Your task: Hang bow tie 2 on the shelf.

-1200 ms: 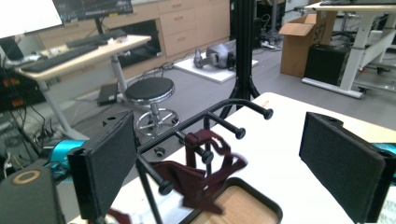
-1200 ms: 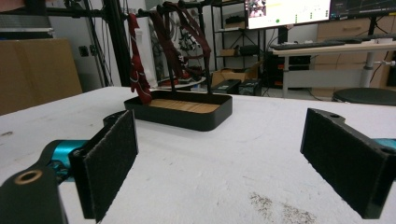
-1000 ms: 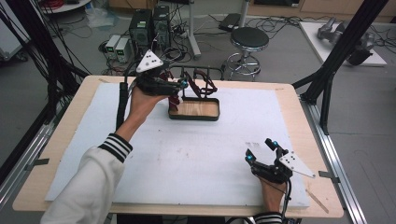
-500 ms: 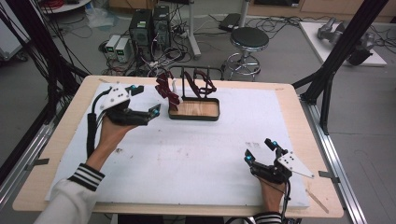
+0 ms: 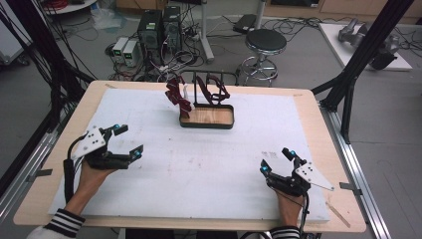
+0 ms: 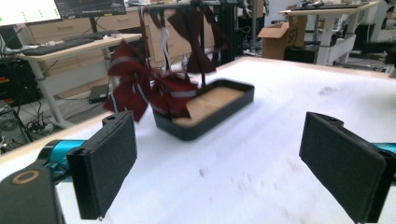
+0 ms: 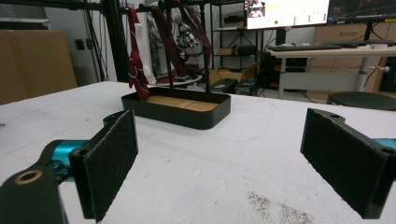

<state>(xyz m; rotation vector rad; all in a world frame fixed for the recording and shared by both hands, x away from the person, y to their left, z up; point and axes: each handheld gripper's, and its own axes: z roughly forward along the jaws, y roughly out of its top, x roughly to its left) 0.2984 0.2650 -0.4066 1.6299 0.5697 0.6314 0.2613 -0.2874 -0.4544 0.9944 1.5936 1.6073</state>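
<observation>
A black stand with a wooden-floored tray [image 5: 207, 117] sits at the far middle of the white mat; dark red bows [image 5: 176, 96] hang from its rail and over its left edge. The left gripper view shows the bows [image 6: 154, 86] draped beside the tray [image 6: 210, 105]. My left gripper [image 5: 128, 142] is open near the mat's front left, nothing between its pads [image 6: 108, 161]. Open too, my right gripper [image 5: 276, 160] rests at the front right, facing the tray [image 7: 180, 108] and the hanging bows [image 7: 136, 60].
The white mat [image 5: 209, 164] covers most of the wooden table [image 5: 50, 184], with faint smudges in its middle. Black frame posts [image 5: 358, 64] rise at both table sides. A stool [image 5: 266, 45] and computer towers [image 5: 159, 25] stand on the floor beyond the far edge.
My left gripper has drawn back from the stand to the front left of the mat, open and bare. The bows stay hanging on the stand. The right gripper has not moved.
</observation>
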